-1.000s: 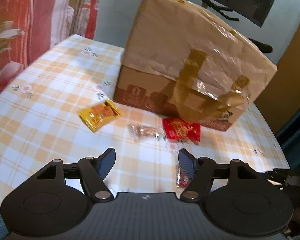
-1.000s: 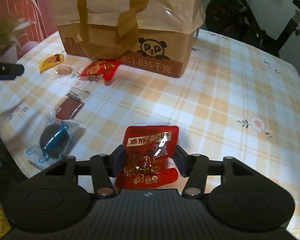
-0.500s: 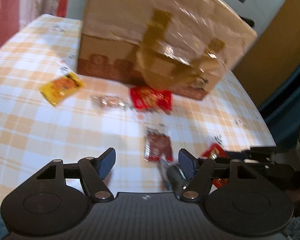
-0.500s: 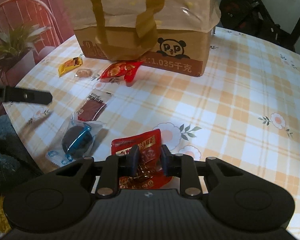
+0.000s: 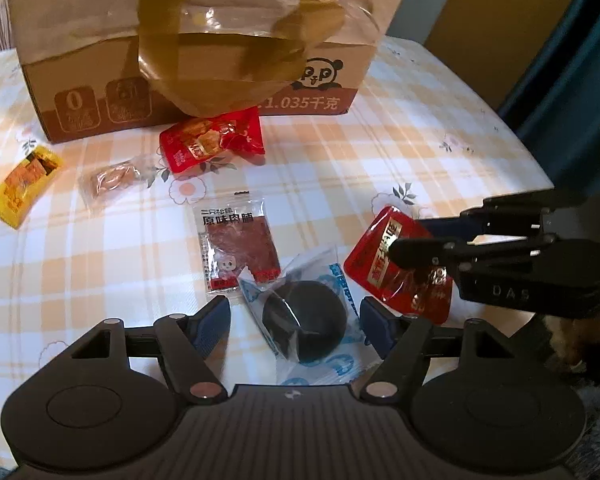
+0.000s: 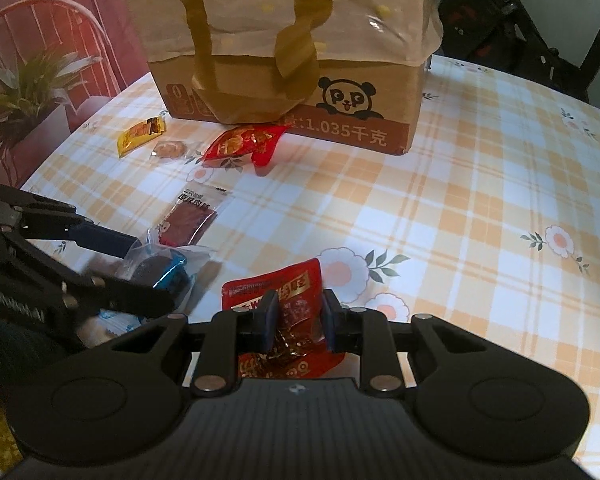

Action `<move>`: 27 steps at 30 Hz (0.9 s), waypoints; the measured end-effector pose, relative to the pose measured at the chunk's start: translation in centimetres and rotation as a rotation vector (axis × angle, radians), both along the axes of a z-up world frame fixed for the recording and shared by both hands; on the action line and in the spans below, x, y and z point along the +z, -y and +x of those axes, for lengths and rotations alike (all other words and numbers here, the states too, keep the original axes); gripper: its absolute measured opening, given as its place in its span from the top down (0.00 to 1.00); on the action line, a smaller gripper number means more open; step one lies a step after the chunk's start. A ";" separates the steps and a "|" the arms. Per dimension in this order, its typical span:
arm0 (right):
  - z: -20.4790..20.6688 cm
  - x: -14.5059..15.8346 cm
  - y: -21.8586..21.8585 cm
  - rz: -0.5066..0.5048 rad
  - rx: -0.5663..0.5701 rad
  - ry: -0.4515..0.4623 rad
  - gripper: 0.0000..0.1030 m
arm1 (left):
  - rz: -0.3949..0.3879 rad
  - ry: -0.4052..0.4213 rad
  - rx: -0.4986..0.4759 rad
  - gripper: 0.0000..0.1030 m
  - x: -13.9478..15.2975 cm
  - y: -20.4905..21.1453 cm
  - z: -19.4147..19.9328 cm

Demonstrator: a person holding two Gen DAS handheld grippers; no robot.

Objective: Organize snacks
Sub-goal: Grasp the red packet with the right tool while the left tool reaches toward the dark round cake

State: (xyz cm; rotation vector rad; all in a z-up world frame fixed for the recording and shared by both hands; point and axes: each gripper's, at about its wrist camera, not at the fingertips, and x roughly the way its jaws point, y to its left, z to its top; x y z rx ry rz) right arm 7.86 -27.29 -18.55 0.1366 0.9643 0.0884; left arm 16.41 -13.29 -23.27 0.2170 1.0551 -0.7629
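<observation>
The task is looking to be at its beginning: no snack is showing as put away yet, and six packets are lying on the checked tablecloth (image 6: 480, 184).

The right gripper (image 6: 296, 322) is clenching the red spicy-snack packet (image 6: 278, 284) near the front edge of the table; its jaws have just been closing, and the pads are pressing on the foil from both sides. The packet seems to be lying on the cloth and not lifted, though I cannot tell this for sure.

The left gripper (image 5: 294, 318) is standing released, with its jaws apart around the dark round cookie in a clear wrapper (image 5: 306, 322), also at the front edge, just beside the red packet. The pads are not touching the wrapper, so this one is not being held yet.

The dried-meat packet (image 5: 240, 246) is lying a little further in, touching the cookie wrapper. Closer to the far side, three more are waiting: a red packet (image 5: 212, 142) right against the foot of the cardboard box (image 5: 204, 92), a small clear-wrapped biscuit (image 5: 108, 178) beside it, and a yellow packet (image 5: 22, 186) toward the left edge.

A brown bag with handles (image 6: 260, 20) is covering the top of the box. I am judging that the snacks are going there, but the opening is not in view, so nearly all the work is remaining.
</observation>
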 end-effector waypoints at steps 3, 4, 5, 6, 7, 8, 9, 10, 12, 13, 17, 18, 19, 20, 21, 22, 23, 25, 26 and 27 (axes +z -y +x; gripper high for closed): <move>0.1 0.0 0.0 0.000 -0.001 0.002 0.76 | 0.029 0.018 0.040 0.27 0.2 -0.6 0.3; 0.1 0.0 0.0 0.000 -0.001 0.003 0.76 | 0.036 0.021 0.067 0.27 0.2 -1.0 0.5; 0.1 0.0 0.0 0.001 -0.002 0.004 0.76 | 0.039 0.022 0.093 0.27 0.3 -1.6 0.9; 0.1 -0.1 0.0 0.003 -0.004 0.005 0.76 | 0.043 0.028 0.119 0.27 0.3 -2.1 1.2; 0.2 -0.1 0.1 0.005 -0.005 0.007 0.76 | 0.047 0.033 0.147 0.28 0.3 -2.6 1.5; 0.2 -0.1 0.1 0.008 -0.007 0.009 0.76 | 0.050 0.039 0.175 0.29 0.3 -3.2 1.8; 0.4 -0.2 0.2 0.012 -0.009 0.011 0.76 | 0.056 0.047 0.197 0.30 0.4 -3.6 2.2; 0.6 -0.2 0.2 0.018 -0.012 0.013 0.76 | 0.064 0.058 0.219 0.30 0.4 -4.2 2.5; 1.0 -0.3 0.4 0.031 -0.020 0.017 0.76 | 0.075 0.074 0.256 0.30 0.4 -5.2 3.1; 1.3 -0.3 0.5 0.036 -0.024 0.020 0.76 | 0.076 0.078 0.271 0.30 0.4 -5.6 3.4; 2.2 -0.4 0.7 0.051 -0.044 0.034 0.76 | 0.089 0.102 0.334 0.30 0.4 -7.0 4.5; 2.3 -0.4 0.8 0.056 -0.045 0.034 0.74 | 0.086 0.099 0.348 0.31 0.4 -7.3 4.6; 2.3 -0.3 0.8 0.054 -0.039 0.037 0.74 | 0.082 0.095 0.359 0.31 0.5 -7.6 4.7; 2.1 0.0 0.8 0.045 -0.027 0.050 0.67 | 0.080 0.091 0.368 0.32 0.3 -7.7 4.8; 1.9 0.2 0.7 0.034 -0.011 0.061 0.54 | 0.078 0.089 0.374 0.32 0.4 -7.8 4.7; 1.6 0.4 0.6 0.023 0.004 0.066 0.48 | 0.076 0.088 0.378 0.33 0.5 -7.9 4.6; 1.4 0.6 0.6 0.012 0.021 0.071 0.39 | 0.073 0.089 0.380 0.34 0.5 -7.9 4.5; 0.9 0.8 0.4 -0.005 0.060 0.082 0.34 | 0.068 0.089 0.377 0.34 0.5 -7.9 4.2; 0.6 0.8 0.2 -0.017 0.083 0.083 0.31 | 0.062 0.089 0.373 0.34 0.6 -7.8 4.0; 0.5 0.7 -0.1 -0.030 0.108 0.077 0.28 | 0.058 0.091 0.367 0.34 0.6 -7.6 3.9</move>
